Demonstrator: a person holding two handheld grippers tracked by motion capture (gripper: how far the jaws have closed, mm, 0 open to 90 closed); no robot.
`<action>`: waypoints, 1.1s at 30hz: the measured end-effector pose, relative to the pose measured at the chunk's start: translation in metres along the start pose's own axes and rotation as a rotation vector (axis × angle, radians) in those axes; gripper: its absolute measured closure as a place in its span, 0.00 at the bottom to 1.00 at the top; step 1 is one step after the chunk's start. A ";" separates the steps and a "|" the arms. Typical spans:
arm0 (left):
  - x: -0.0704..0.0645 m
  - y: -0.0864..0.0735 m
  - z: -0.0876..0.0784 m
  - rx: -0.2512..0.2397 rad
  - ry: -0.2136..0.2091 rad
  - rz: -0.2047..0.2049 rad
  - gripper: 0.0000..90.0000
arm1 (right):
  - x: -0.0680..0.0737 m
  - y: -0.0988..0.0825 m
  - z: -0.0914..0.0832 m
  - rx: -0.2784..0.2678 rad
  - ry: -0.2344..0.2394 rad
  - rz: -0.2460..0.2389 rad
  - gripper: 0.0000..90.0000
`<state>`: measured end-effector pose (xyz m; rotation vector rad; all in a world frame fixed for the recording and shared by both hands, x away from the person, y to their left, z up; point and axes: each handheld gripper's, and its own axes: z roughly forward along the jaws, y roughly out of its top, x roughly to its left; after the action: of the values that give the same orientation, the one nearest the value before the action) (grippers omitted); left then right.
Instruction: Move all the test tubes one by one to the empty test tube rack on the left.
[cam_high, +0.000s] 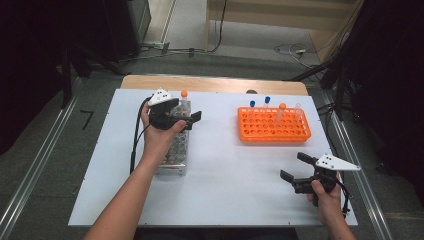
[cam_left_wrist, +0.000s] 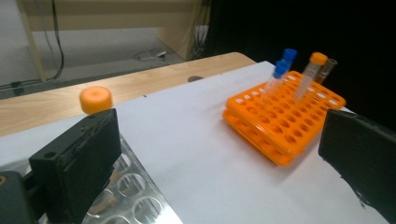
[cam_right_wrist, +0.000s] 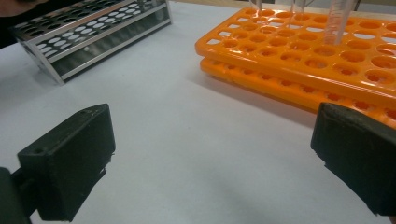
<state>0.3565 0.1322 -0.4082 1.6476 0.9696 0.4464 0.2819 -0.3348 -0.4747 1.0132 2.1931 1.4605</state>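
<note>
Left gripper (cam_high: 186, 120) jaws wide, empty, clear of orange-capped clear tube (cam_high: 184, 101) in far metal rack (cam_high: 174, 150). Right gripper (cam_high: 296, 167) also wide, empty. Cross right, approach next tube in orange plastic rack (cam_high: 273, 131) level.

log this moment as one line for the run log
left gripper: open, empty, over metal rack | orange-capped tube: standing in metal rack | right gripper: open, empty | orange rack: holds four tubes

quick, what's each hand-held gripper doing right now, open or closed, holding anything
Left hand-held gripper: open, holding nothing, over the metal rack beside the orange-capped tube.
Right hand-held gripper: open, holding nothing, near the orange rack.
</note>
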 end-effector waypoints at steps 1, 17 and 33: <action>-0.003 -0.001 -0.004 -0.002 -0.005 0.005 0.00 | -0.001 0.000 0.001 -0.003 -0.006 0.008 0.00; -0.036 -0.033 -0.051 -0.007 -0.039 0.049 0.00 | -0.006 0.026 0.025 0.001 -0.082 0.019 0.00; -0.042 -0.060 -0.063 -0.012 -0.072 0.024 0.00 | -0.036 0.050 0.064 -0.009 -0.211 0.074 0.27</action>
<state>0.2646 0.1410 -0.4365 1.6546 0.8935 0.4058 0.3649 -0.3065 -0.4612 1.1984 2.0185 1.3257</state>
